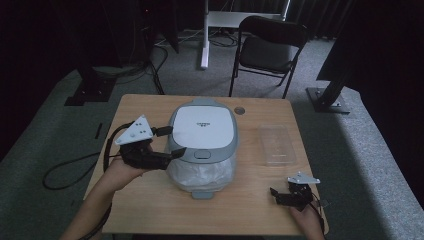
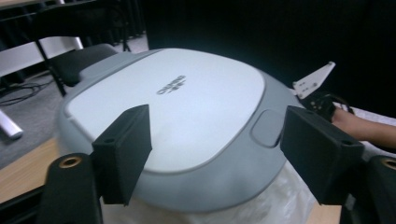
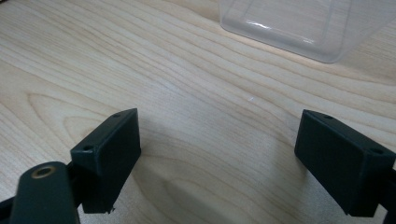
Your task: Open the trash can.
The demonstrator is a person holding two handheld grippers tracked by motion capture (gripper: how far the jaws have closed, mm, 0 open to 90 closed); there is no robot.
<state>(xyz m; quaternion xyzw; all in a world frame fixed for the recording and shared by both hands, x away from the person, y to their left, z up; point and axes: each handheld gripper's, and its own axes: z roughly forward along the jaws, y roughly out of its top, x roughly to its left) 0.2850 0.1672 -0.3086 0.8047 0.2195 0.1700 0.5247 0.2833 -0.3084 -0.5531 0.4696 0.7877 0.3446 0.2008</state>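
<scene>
A: What's nearest?

B: A pale wooden table on grey carpet, in a dark room. Two grippers: the right gripper sits near the front right edge, jaws apart over bare wood.

A: And the left?

B: The left gripper is at the one rice cooker's left side, jaws apart astride the lid's rim, not pressing. One clear container lies to the right, with open wood around it. One black chair stands beyond the table.

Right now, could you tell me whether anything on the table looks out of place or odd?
Nothing looks spilled or damaged. The one oddity: the rice cooker has a white plastic bag bunched out under its closed lid. The clear container lies empty and flat beside it.
</scene>
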